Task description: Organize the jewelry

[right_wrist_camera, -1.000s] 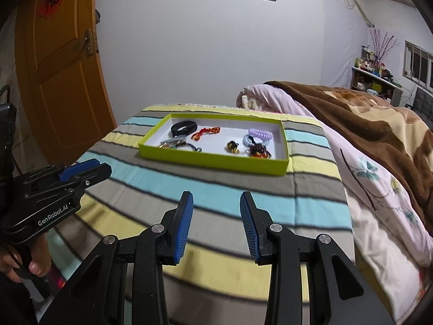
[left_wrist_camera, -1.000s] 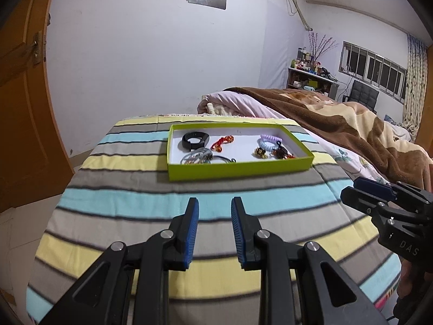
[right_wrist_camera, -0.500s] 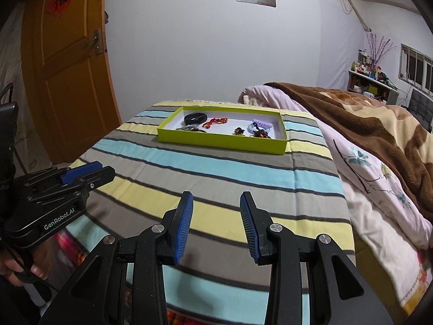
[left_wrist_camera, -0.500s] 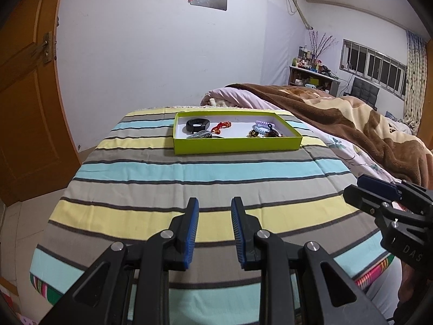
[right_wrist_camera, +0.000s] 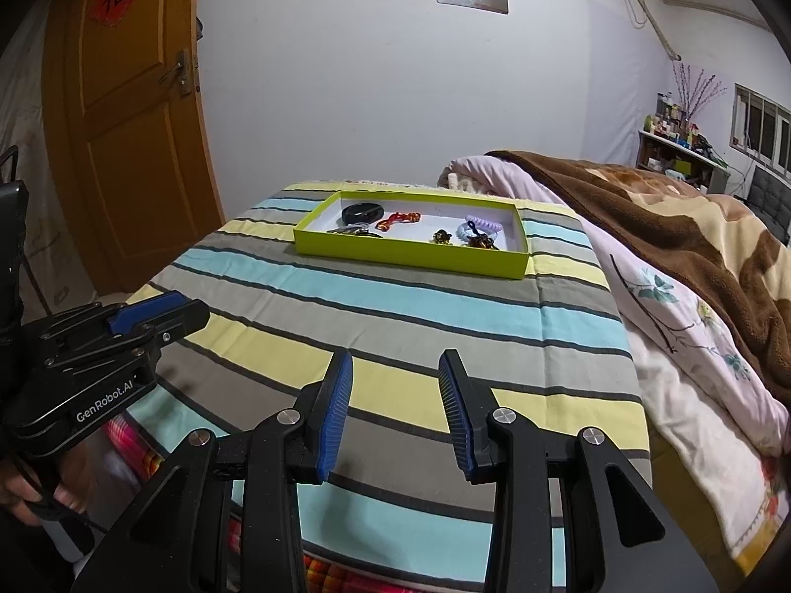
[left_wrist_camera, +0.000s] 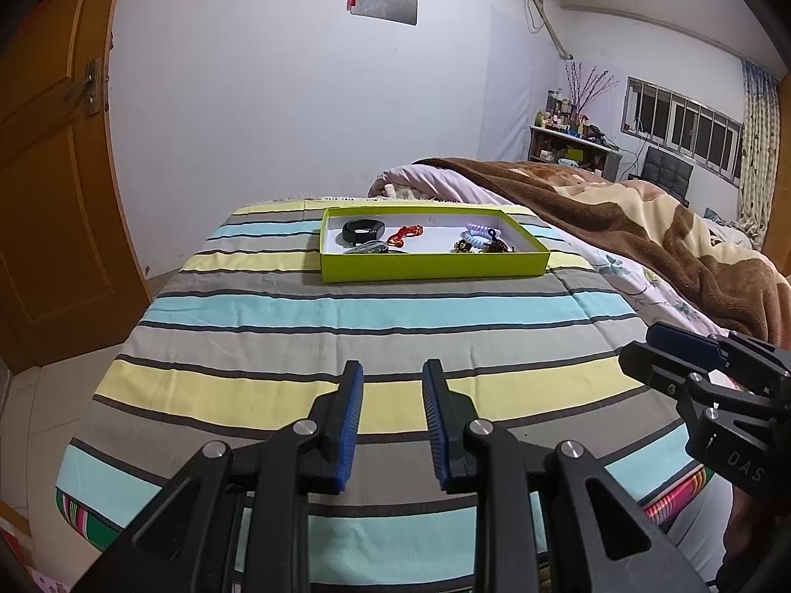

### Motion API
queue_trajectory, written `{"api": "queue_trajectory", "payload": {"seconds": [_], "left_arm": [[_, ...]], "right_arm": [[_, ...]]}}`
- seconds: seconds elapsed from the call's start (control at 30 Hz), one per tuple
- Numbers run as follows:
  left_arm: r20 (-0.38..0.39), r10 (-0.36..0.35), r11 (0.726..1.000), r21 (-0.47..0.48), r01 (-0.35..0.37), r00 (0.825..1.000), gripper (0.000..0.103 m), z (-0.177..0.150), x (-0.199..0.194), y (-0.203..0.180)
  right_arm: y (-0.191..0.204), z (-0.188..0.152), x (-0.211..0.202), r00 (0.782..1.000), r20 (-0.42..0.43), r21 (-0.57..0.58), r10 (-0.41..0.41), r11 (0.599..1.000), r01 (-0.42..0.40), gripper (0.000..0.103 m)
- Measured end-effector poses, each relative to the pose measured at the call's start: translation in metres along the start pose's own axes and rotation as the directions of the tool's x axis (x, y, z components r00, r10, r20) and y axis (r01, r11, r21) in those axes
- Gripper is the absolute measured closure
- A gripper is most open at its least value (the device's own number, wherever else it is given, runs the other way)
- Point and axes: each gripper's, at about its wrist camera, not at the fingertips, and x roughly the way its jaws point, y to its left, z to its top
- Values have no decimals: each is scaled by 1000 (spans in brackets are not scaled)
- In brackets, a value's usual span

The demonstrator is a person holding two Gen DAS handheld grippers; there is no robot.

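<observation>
A lime-green tray point(left_wrist_camera: 435, 267) point(right_wrist_camera: 410, 252) sits at the far end of a striped bed cover. In it lie a black bangle point(left_wrist_camera: 362, 230) point(right_wrist_camera: 362, 210), a red cord piece point(left_wrist_camera: 405, 233) point(right_wrist_camera: 398, 219), a silvery bracelet point(left_wrist_camera: 367, 247), a lilac spiral band point(left_wrist_camera: 482, 227) point(right_wrist_camera: 482, 223) and small dark-gold charms point(left_wrist_camera: 487, 246) point(right_wrist_camera: 441, 236). My left gripper point(left_wrist_camera: 390, 370) is open and empty, low over the near end of the cover. My right gripper point(right_wrist_camera: 395, 360) is open and empty, beside it to the right. Both are far from the tray.
The striped cover point(left_wrist_camera: 346, 346) drops off at its near and left edges. A brown blanket point(left_wrist_camera: 642, 227) and pink quilt point(right_wrist_camera: 667, 326) lie on the right. An orange door point(right_wrist_camera: 128, 123) stands to the left, a white wall behind.
Both grippers have pulled back from the tray toward the near end of the cover; the tray now looks smaller and farther. The jaws have stayed open.
</observation>
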Motion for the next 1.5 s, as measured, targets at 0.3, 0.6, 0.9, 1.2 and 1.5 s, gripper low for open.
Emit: {"api": "queue_trajectory", "payload": {"seconds": [0.3,0.6,0.9,1.2,1.5], "left_arm": [[-9,7,1000,-3,-7,1000,77,-1,3,1],[-13,14,1000,12,-14,1000,77,-2,5,-2],[-22,21,1000,16,-20,1000,77,-3,7,-3],[-25,33,999,26,-32,999,77,-4,8,-5],[-36,32,999,25,-31,999,77,-6,8,-6]], "right_arm": [[0,0,0,1000,-5,-1,-1,1000,1,66],[0,1,1,1000,-8,1,-1,1000,1,66],[-1,1,2,1000,-8,0,-2,1000,2,66],[-1,1,2,1000,-11,1,-3,1000,3,66],[0,2,2,1000,-12,1,-2,1000,2,66]]}}
